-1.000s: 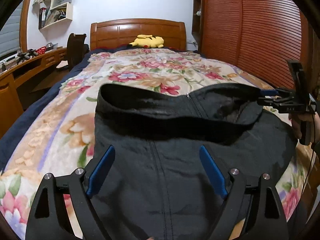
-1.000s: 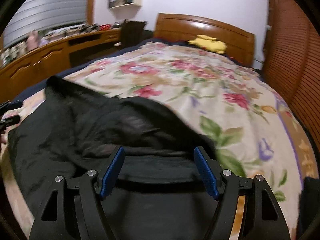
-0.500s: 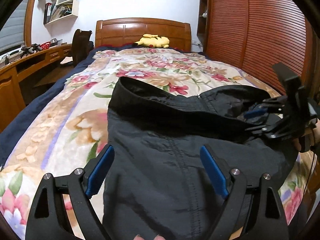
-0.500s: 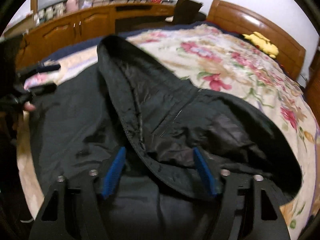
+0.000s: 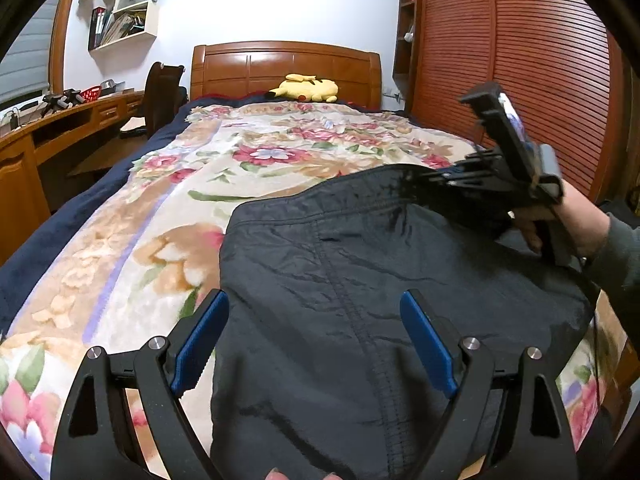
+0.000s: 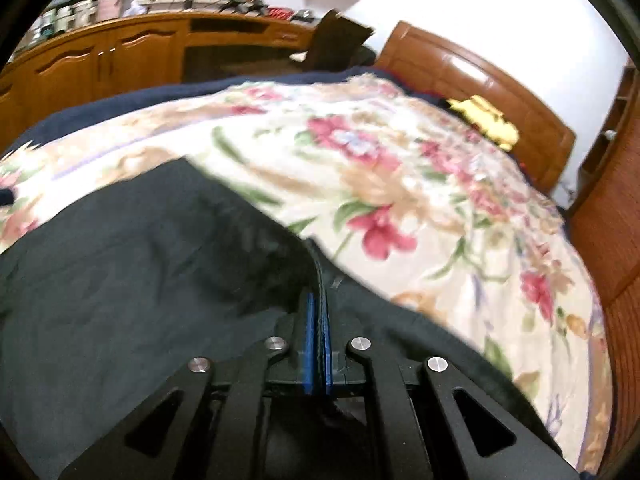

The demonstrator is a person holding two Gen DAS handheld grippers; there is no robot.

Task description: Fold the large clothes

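A large black jacket (image 5: 360,280) lies spread on the floral bedspread (image 5: 168,208) at the near end of the bed. My left gripper (image 5: 316,340) hovers open just above its lower part, blue pads (image 5: 202,340) wide apart with only flat cloth below them. At the right, a hand (image 5: 560,220) holds my right gripper (image 5: 424,178) at the jacket's far upper edge. In the right wrist view this gripper (image 6: 318,300) is shut, its blue pads pinching a thin dark strip of the jacket's edge (image 6: 320,276). That view is blurred.
A yellow plush toy (image 5: 306,89) rests against the wooden headboard (image 5: 280,68). A wooden desk (image 5: 40,136) and a chair (image 5: 160,92) run along the left of the bed. A slatted wooden wardrobe (image 5: 520,80) stands close on the right.
The right gripper swung in from the right over the jacket's upper part and its jaws closed on the edge. The open lining no longer shows. The left gripper stayed open in place.
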